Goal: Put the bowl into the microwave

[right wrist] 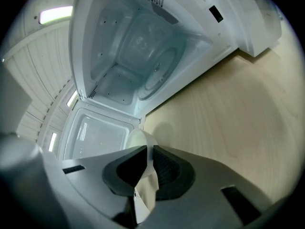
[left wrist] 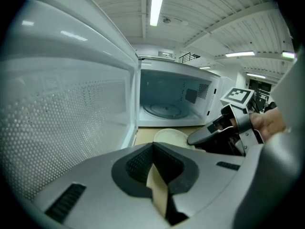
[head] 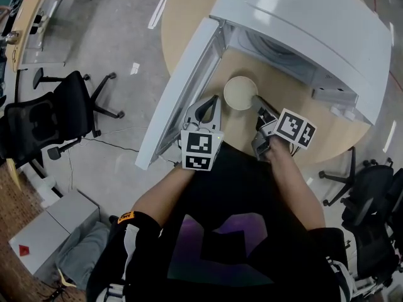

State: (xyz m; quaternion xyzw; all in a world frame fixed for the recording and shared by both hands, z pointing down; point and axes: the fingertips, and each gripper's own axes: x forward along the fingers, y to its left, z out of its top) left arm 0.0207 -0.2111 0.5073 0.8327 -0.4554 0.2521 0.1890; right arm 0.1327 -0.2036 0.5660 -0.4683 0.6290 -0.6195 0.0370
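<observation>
1. Office chair (head: 53, 115): a black chair on the floor, well to the left of the left gripper.
2. Microwave door (head: 182, 87): it stands swung open just to the left of the left gripper. Its dotted inner panel fills the left side of the left gripper view.
3. Left gripper (head: 211, 102) (left wrist: 153, 146): the jaws are closed tip to tip and grasp nothing. It points toward the open cavity, with the bowl just ahead of it and slightly to its right.
4. Bowl (head: 238, 93) (left wrist: 171, 136) (right wrist: 136, 140): pale and upright, it rests on the table directly in front of the cavity opening, outside the microwave. It sits between the tips of the two grippers.
5. Right gripper (head: 258, 100) (right wrist: 147, 149): the jaws are clamped on the bowl's rim, on the side nearest this gripper. The bowl's wall passes between the two dark pads.
6. Microwave (head: 302, 24) (left wrist: 176, 99) (right wrist: 138, 56): a white unit ahead of both grippers. A glass turntable (left wrist: 165, 110) lies on the cavity floor.
7. Table (head: 189, 17) (right wrist: 238, 113): a round, light wood top that carries the microwave and the bowl.
</observation>
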